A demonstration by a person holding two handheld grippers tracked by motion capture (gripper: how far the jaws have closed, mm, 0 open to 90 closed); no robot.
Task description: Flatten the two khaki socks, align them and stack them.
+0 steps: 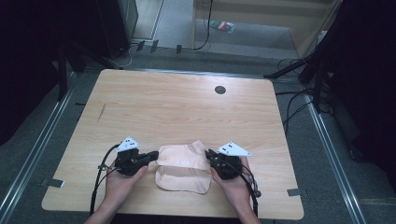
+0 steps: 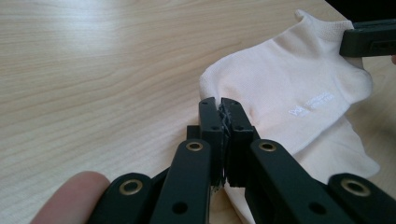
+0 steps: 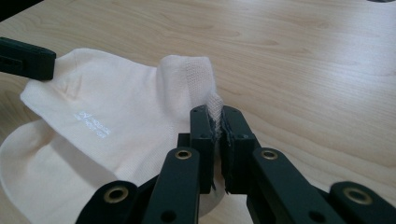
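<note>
We find the pale wooden surface (image 1: pixel 187 107) evenly lit from overhead in the high view, its surroundings falling to near black. The left gripper view carries a soft white glare across the grain. Nearest black fingers (image 2: pixel 212 140) sit slightly soft.

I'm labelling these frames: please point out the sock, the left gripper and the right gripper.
sock (image 1: pixel 183 161): high view, middle of its upper fold.
left gripper (image 2: pixel 220 103): left gripper view, between its fingertips.
right gripper (image 3: pixel 218 112): right gripper view, between its fingertips.
</note>
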